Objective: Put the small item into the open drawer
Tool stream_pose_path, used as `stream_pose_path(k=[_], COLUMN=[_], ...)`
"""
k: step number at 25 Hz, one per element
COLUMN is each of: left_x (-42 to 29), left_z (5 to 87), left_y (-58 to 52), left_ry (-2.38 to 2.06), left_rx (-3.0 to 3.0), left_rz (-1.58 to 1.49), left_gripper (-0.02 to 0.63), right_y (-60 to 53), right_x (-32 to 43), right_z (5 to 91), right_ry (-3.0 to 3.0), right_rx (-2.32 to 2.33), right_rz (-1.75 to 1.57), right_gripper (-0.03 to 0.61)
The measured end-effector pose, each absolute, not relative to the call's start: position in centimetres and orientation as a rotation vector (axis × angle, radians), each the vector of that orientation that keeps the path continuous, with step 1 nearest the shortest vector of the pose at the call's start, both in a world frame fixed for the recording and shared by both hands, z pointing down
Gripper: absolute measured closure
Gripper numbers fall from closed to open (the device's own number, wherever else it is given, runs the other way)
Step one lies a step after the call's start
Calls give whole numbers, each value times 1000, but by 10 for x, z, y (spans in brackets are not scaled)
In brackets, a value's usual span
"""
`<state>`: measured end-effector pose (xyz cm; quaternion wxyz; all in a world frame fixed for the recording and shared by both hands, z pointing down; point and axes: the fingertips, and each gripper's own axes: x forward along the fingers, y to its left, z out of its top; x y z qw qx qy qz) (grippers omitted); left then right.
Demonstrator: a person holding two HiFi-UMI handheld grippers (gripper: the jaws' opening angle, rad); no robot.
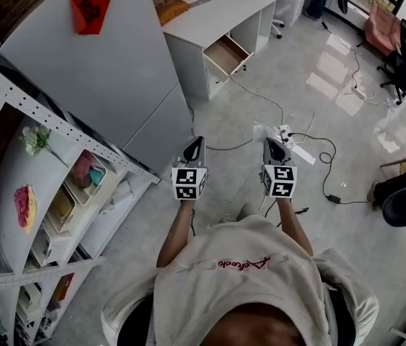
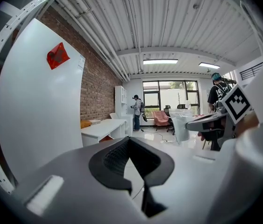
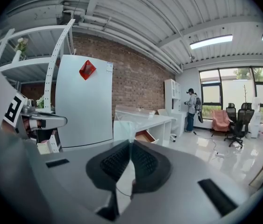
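1. Right gripper [image 3: 130, 143]: jaws clenched on the lower edge of a small clear plastic bag [image 3: 123, 129]. The bag stands up above the tips.
2. Left gripper [image 2: 130, 140]: jaws pressed together at the tips. I see nothing between them.
3. Head view: I read both grippers side by side and apart from each other, held in the air in front of the person over the pale glossy floor [image 1: 332, 99].
4. The open drawer with a brown wooden inside [image 1: 226, 55] is pulled out of the white desk [image 1: 217, 9]. It lies ahead, well apart from both grippers, so the bag is not in it.
5. Left of the desk stands a tall white cabinet [image 1: 94, 78] with a red sticker [image 1: 89, 9].
6. A white power strip [image 1: 283, 132] lies on the floor just beyond the right gripper's tips in the head view.
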<state>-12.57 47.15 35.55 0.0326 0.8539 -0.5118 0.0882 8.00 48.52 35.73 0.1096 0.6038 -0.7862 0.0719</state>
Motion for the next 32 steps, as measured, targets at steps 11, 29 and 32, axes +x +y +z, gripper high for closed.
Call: stream_pose_path(k=[11,29,32], left_x=[-135,-113,-107], left_z=[373,381,380], left_y=[456,330,301], left_ry=[-1558,-1554,-1562], left_rx=[2600,2578,2568], left_rz=[275,316,313], left_gripper=[607,607,607], right_y=[461,333,303], right_x=[69,83,87], right_z=[367,377,374], right_ry=[-2303,-2327,-2338], right_rx=[1760,1720,1707], right_rz=[211,249,249], right_gripper=[565,566,566])
